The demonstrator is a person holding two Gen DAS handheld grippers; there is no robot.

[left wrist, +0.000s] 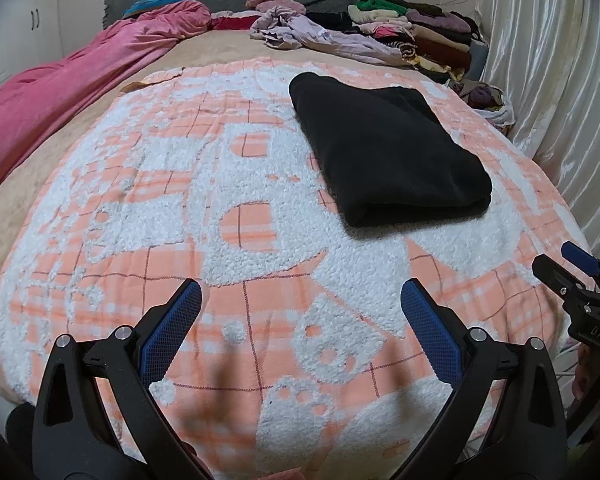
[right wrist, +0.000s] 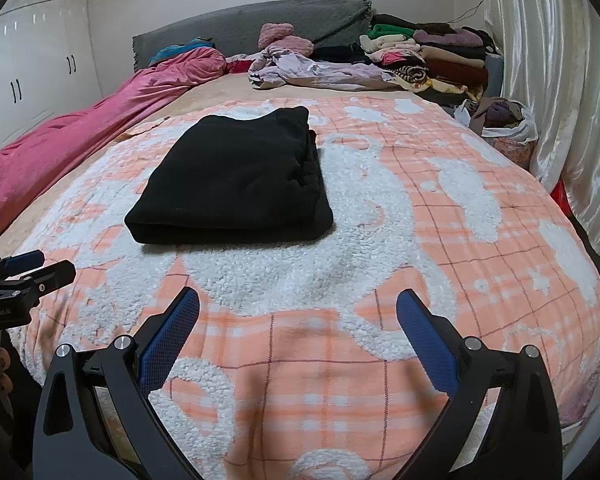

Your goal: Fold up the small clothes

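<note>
We hold both grippers low over the peach-and-white checked fleece blanket (left wrist: 236,240), clear of the work. The left gripper (left wrist: 300,292) has its blue-padded fingers spread wide and grips nothing; the right gripper (right wrist: 298,300) is the same. The black fleece garment (right wrist: 236,184) lies folded into a thick rectangle in the middle of the blanket, probably finished and ready to be set aside. It sits well ahead of both pairs of fingers, right of our left gripper and left of our right.
</note>
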